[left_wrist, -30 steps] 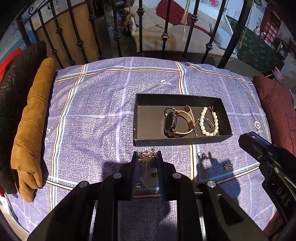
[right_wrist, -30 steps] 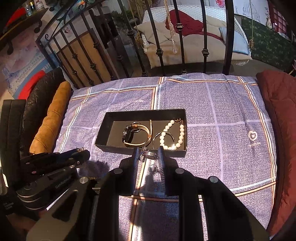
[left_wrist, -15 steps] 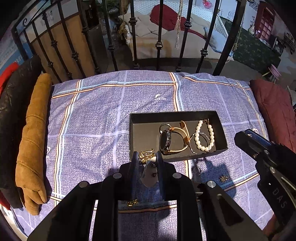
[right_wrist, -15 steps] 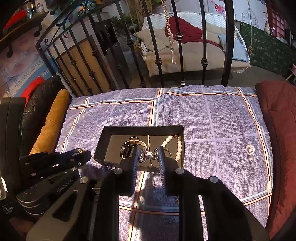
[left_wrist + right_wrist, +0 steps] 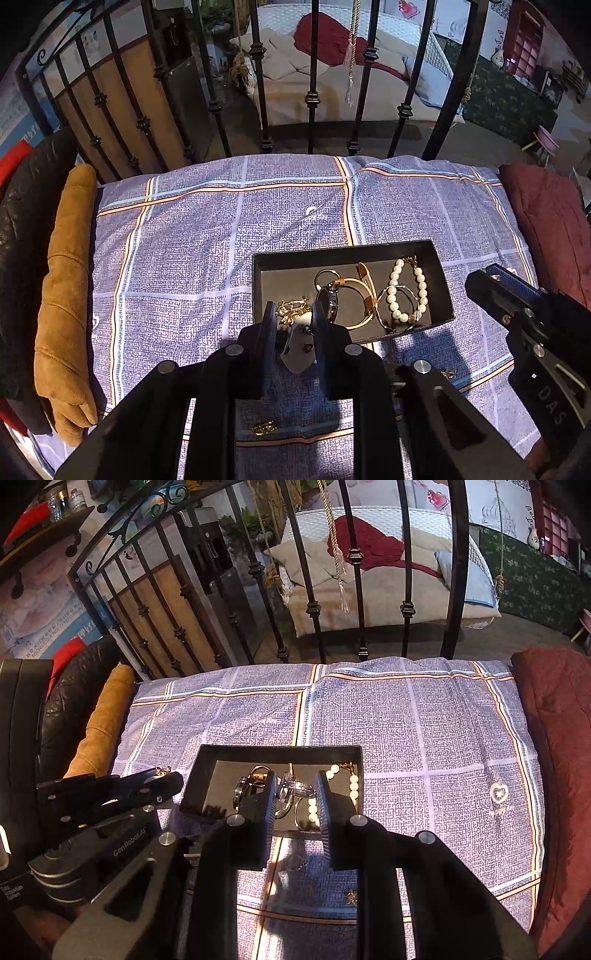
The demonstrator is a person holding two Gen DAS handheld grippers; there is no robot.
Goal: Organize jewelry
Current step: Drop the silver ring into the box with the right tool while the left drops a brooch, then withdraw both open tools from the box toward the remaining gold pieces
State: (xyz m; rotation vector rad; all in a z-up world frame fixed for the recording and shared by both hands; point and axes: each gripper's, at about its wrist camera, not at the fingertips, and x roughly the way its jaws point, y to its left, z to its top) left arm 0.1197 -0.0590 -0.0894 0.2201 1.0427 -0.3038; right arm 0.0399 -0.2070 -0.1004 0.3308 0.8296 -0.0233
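Note:
A black open box (image 5: 332, 255) lies on the checked purple cloth and holds a dark watch (image 5: 328, 304), a pearl bracelet (image 5: 406, 291) and a silver bangle. In the left wrist view my left gripper (image 5: 294, 314) is shut on a gold chain piece (image 5: 291, 307) with a pale tag, just over the box's near left edge. In the right wrist view my right gripper (image 5: 295, 794) is shut on a silver ring-like piece (image 5: 297, 788) above the box (image 5: 277, 748), near the pearls (image 5: 351, 780). Each gripper shows in the other's view: the left gripper (image 5: 171, 777) and the right gripper (image 5: 484, 286).
Small gold pieces lie on the cloth (image 5: 264, 426), (image 5: 448, 373), and a star-shaped one (image 5: 351, 895) sits near a thin ring (image 5: 295, 862). A tan cushion (image 5: 66, 295) and black leather lie left, a dark red cushion (image 5: 546, 229) right. Black iron bars (image 5: 312, 99) stand behind.
Both grippers have moved forward toward the box, each still holding its piece; the box now sits lower and nearer in both views.

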